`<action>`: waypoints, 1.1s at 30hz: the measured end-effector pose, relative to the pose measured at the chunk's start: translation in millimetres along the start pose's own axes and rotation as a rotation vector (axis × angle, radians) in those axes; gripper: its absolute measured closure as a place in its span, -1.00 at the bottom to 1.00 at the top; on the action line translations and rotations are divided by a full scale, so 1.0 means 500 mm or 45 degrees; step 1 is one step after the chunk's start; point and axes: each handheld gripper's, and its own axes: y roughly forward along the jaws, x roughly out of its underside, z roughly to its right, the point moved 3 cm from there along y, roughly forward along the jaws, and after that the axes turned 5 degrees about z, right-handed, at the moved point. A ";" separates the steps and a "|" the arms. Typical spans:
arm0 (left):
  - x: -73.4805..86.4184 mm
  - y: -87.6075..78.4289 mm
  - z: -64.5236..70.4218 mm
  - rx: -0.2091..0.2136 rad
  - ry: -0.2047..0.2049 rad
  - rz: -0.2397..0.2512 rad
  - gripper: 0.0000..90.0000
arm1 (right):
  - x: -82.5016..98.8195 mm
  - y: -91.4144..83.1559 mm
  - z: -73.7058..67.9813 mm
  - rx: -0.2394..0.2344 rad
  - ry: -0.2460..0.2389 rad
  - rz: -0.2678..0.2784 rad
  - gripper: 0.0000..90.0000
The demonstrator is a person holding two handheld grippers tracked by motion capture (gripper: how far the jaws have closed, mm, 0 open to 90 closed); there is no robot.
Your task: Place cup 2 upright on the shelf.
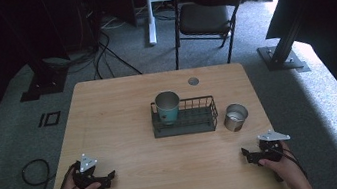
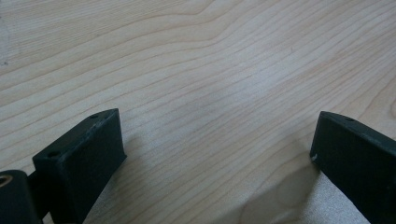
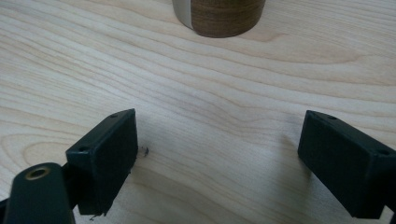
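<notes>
One wire basket [image 1: 208, 114] holds one teal cup [image 1: 168, 106]; one steel cup [image 1: 235, 117] stands just beside it. Nearer you than the basket, your left tool [image 1: 109, 178] and right tool [image 1: 246, 155] rest spread, gripping nothing.

Left hand-held gripper [image 1: 109, 178] and right hand-held gripper [image 1: 244, 154] rest low, jaws spread wide.

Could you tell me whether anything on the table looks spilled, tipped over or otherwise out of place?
Nothing stands out. The teal cup stands upright in the wire basket, the metal cup stands upright beside it on the table, and no spill is visible.
</notes>
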 end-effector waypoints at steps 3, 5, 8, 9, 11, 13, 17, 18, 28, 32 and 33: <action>0.000 0.000 0.000 0.000 -0.001 0.000 -0.93 | -0.001 0.001 -0.003 -0.009 -0.001 0.004 -0.74; 0.000 0.000 0.000 0.000 -0.001 0.000 -0.93 | -0.003 0.003 -0.005 -0.013 -0.005 0.008 -0.74; 0.000 0.000 0.000 0.000 -0.001 0.000 -0.93 | -0.007 0.005 -0.008 -0.021 -0.012 0.015 -0.74; 0.000 0.000 0.000 0.000 0.000 0.000 -0.93 | -0.009 0.005 -0.009 -0.020 -0.009 0.021 -0.74; 0.000 0.000 0.000 0.000 0.000 0.000 -0.93 | -0.014 0.006 -0.010 -0.024 -0.007 0.035 -0.74; 0.000 0.000 0.000 0.001 -0.001 0.000 -0.93 | -0.021 0.006 -0.010 -0.018 -0.003 0.046 -0.74; 0.000 0.000 0.000 0.001 -0.001 0.000 -0.93 | -0.037 0.006 -0.007 -0.008 0.004 0.088 -0.74; 0.000 0.000 0.000 0.000 -0.001 0.000 -0.93 | -0.042 0.006 -0.007 -0.011 0.004 0.100 -0.74; 0.000 0.000 0.000 0.001 0.000 0.000 -0.93 | -0.089 0.009 0.000 -0.004 0.020 0.211 -0.73; 0.000 0.000 0.000 0.001 -0.001 0.000 -0.93 | -0.106 0.011 -0.001 0.001 0.029 0.244 -0.74; 0.000 0.000 0.000 0.001 -0.001 0.000 -0.93 | -0.110 0.011 0.000 0.003 0.034 0.252 -0.74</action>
